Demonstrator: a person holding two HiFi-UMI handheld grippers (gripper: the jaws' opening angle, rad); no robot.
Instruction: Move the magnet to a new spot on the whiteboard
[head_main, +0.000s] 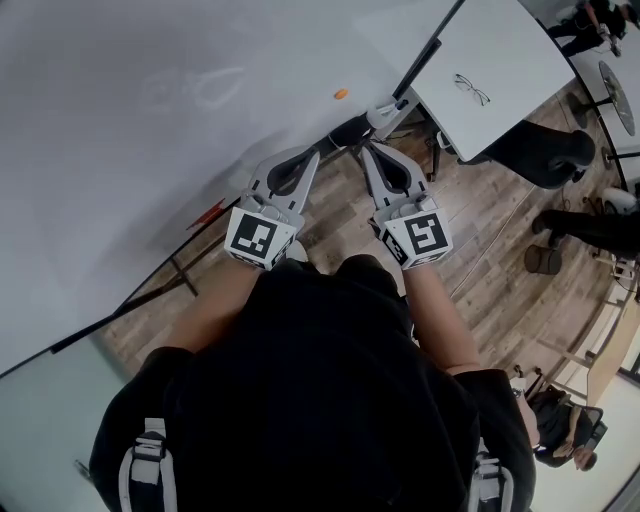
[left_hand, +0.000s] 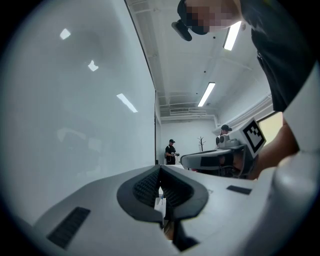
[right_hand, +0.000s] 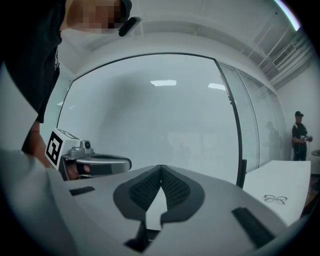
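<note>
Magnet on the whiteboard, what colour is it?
The magnet is orange, clearest in the head view.

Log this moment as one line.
magnet: on whiteboard, untouched | left gripper: shut, empty | right gripper: shut, empty

A small orange magnet (head_main: 341, 94) clung to the whiteboard (head_main: 120, 180), close to the board's dark lower edge, at about 12 o'clock in the head view. The flat oval piece sat on white, faintly smudged surface. The broad, dark-framed board stood upright, stretching away from the magnet toward 8 o'clock.
</note>
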